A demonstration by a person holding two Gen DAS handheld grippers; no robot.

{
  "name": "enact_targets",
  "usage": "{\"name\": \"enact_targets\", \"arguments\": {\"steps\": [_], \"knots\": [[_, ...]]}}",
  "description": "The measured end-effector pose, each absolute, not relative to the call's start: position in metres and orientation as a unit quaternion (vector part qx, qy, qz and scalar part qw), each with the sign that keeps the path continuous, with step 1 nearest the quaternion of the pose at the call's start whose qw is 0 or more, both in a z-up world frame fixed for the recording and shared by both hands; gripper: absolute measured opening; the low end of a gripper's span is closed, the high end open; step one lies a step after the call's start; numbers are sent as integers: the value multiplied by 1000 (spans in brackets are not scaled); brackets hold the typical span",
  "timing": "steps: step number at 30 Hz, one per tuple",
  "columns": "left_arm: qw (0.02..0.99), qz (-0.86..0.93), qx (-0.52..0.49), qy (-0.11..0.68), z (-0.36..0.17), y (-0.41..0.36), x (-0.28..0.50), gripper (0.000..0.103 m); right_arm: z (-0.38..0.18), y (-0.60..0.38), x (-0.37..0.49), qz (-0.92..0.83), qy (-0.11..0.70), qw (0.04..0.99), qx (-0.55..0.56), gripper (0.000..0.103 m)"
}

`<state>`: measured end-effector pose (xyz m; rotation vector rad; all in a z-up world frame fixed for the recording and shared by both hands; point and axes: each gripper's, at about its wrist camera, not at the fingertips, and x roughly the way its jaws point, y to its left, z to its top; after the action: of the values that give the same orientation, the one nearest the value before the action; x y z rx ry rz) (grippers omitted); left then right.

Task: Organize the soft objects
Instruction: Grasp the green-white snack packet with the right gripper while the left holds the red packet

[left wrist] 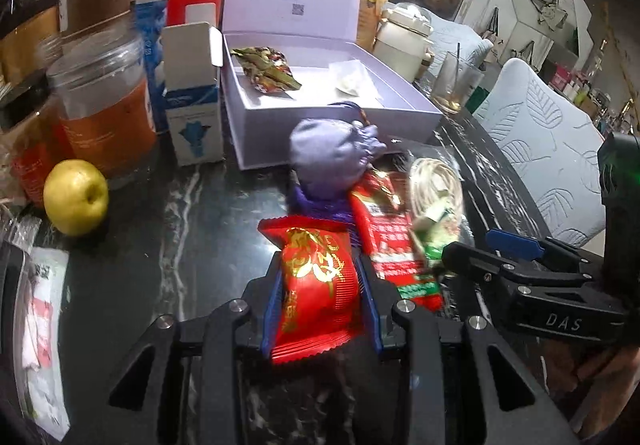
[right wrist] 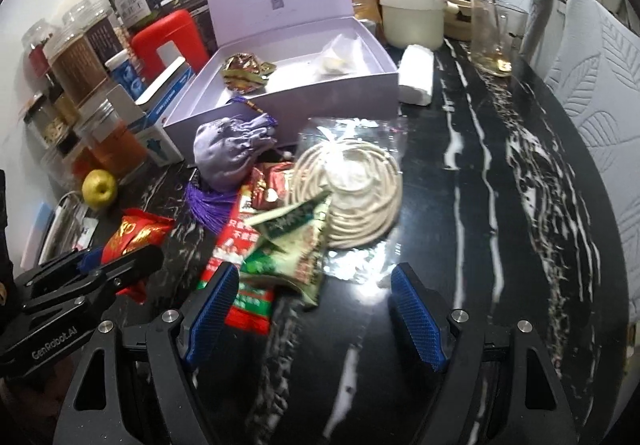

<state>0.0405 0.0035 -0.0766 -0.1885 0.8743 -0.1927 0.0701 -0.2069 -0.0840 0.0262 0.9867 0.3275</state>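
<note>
Clamped in the left gripper, nearest the lens, is a red-and-gold snack packet, its long axis running along the fingers, top end aimed toward the open lilac box straight ahead. The box lies beyond the pile w/ a crumpled wrapper and a white sachet already inside, so the carry looks like a forward move over the purple pouch.

Going left to right: yellow apple, jars and cartons at the back-left, then the pouch, a red-green packet, a bagged coil of cord. The right gripper has jaws apart, nothing between them, hanging over the green packets; it's nearer those than the left.

Surface is black marble-look tabletop, white-veined; pale chairs along the right side.
</note>
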Motion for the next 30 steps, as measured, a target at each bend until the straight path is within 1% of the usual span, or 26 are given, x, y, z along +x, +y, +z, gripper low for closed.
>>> {"name": "enact_targets", "arguments": {"steps": [3,9,14,17,18,21,24,30], "knots": [[900,-95,-86,417,-78,9,45,34,-86,-199,75,153,474,867,18,79],[897,-103,-89,421,-85,19,59,34,-93,-185,85,134,484,865,-3,73],[888,-101,-107,436,-94,27,68,34,-102,-176,92,132,496,858,-8,71],[882,-99,-117,445,-102,31,72,33,-104,-170,93,122,487,865,-23,58],[883,-97,-116,444,-102,32,72,33,-102,-171,93,121,485,866,-20,47],[885,-97,-116,440,-102,33,70,33,-101,-172,92,124,482,867,-23,42],[885,-93,-115,441,-102,35,69,33,-100,-173,88,128,479,868,-24,40],[889,-89,-115,434,-95,33,53,33,-92,-180,75,130,466,875,-5,39]]}}
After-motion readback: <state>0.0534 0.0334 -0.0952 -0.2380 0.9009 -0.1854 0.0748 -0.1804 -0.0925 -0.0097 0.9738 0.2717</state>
